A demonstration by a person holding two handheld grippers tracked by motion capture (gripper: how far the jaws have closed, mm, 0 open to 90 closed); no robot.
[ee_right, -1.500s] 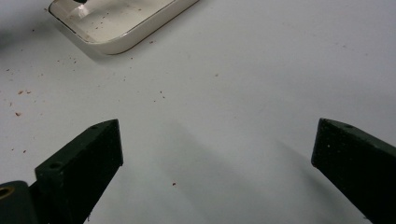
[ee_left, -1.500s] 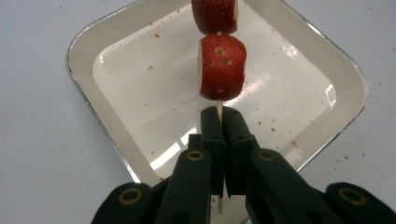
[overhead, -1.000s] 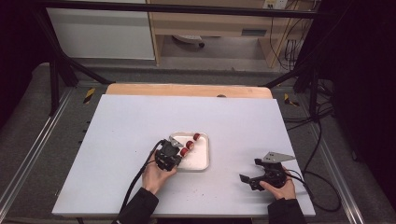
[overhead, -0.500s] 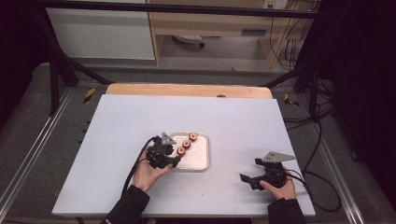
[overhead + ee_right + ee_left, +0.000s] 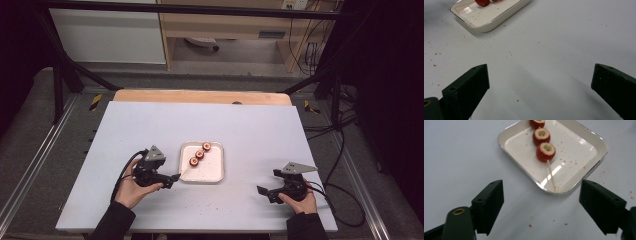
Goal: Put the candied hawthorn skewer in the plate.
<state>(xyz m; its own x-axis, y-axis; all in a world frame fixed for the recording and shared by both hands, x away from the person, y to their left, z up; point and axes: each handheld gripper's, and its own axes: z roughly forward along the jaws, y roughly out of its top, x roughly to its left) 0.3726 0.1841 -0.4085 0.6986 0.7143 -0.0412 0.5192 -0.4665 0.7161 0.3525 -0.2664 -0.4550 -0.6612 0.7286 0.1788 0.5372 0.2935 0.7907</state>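
Now | left claw just opening, empty | skewer in tray

We worked in what looked like a lab or test bay: a white tabletop lay on a wooden bench inside a black metal frame, with aluminium rails along both sides, yellow-black hazard tape on the grey floor and cables hanging by plain shelving.

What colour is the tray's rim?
Cream tray with a thin silvery rim edge; clearest in the left gripper view.
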